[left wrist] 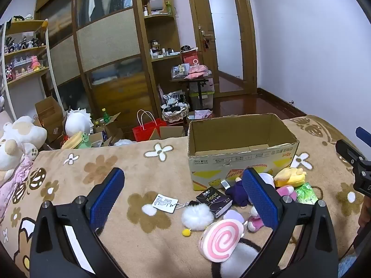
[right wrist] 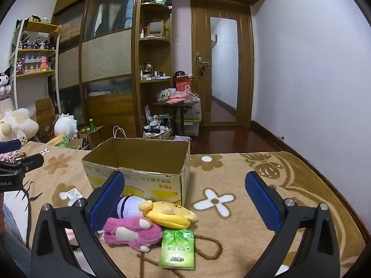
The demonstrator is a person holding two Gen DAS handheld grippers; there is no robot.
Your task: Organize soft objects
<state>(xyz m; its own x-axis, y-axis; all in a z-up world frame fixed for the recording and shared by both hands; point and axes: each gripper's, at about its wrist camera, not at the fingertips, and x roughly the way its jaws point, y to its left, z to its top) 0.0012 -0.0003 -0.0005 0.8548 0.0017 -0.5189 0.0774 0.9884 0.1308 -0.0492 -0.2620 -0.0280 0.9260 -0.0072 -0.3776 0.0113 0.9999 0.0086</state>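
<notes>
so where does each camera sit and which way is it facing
Left wrist: on the left tongs, looking over the blanket at the cardboard box from its left; the right tongs show at the edge.
Right wrist: on the right tongs, facing the box from its right.
Shared: box, yellow plush, green tissue pack.

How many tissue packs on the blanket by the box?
2. Black tissue pack lies in front of the cardboard box, beside the white pompom. Green tissue pack lies nearer the camera than the yellow plush. More may hide under the toys.
</notes>
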